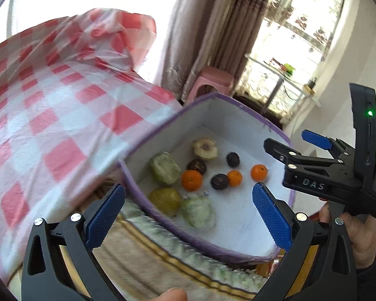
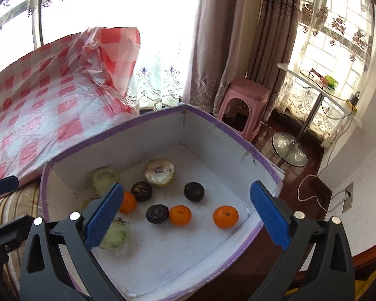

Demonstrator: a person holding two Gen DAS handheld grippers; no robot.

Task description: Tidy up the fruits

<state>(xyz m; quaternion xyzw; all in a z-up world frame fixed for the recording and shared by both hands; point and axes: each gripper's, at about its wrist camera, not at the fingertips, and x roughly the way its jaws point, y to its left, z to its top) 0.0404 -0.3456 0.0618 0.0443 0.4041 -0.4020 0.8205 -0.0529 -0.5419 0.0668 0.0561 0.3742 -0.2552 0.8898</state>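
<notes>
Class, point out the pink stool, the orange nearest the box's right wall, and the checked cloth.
pink stool (image 2: 247,92), right wrist view, on its seat top.
orange (image 2: 225,217), right wrist view, on its middle.
checked cloth (image 1: 62,115), left wrist view, on a flat stretch.

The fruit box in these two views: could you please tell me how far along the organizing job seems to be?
Already in the box: three oranges, three dark round fruits and several pale wrapped ones. In hand: nothing; the left hand-held gripper and right hand-held gripper hover open above it. No loose fruit shows outside, so little seems left.
</notes>
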